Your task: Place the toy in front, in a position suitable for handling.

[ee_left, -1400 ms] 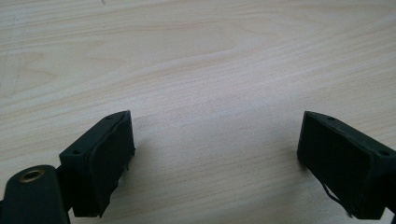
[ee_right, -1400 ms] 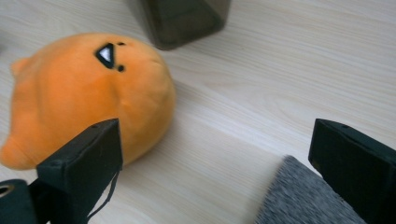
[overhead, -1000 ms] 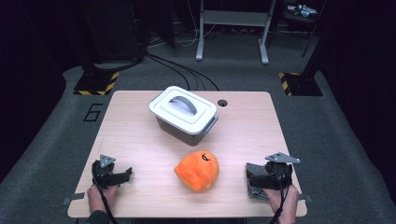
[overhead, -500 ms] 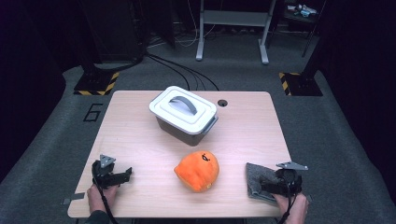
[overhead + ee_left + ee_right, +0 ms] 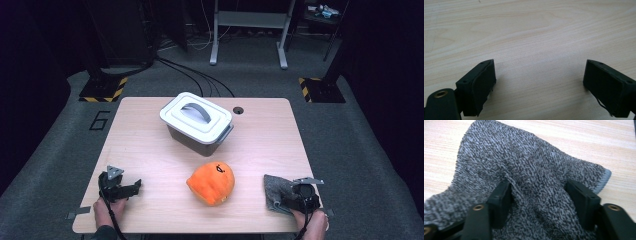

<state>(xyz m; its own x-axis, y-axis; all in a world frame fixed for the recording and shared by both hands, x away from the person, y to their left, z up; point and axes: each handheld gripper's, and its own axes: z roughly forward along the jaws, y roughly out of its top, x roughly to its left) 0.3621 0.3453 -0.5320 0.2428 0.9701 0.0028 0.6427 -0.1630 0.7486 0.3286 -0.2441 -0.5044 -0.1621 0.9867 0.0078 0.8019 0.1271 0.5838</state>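
A grey speckled knitted cloth (image 5: pixel 274 189) lies on the wooden table (image 5: pixel 150 150) near its front right corner. My right gripper (image 5: pixel 287 201) rests low on the cloth's near edge. In the right gripper view the cloth (image 5: pixel 531 165) bunches up between the jaws of the right gripper (image 5: pixel 540 195), which stand apart and press into it. Near the front left corner, my left gripper (image 5: pixel 131 189) sits just above bare wood. The left gripper (image 5: pixel 539 85) is wide open with nothing between its jaws.
An orange pumpkin-shaped soft toy (image 5: pixel 211 182) sits at the front middle, left of the cloth. A grey box with a white handled lid (image 5: pixel 197 122) stands behind it. A small cable hole (image 5: pixel 238 110) lies near the table's far edge. Dark floor surrounds the table.
My right gripper has shifted right and toward the table's front edge, uncovering more of the cloth. The left gripper, toy and box have not moved.
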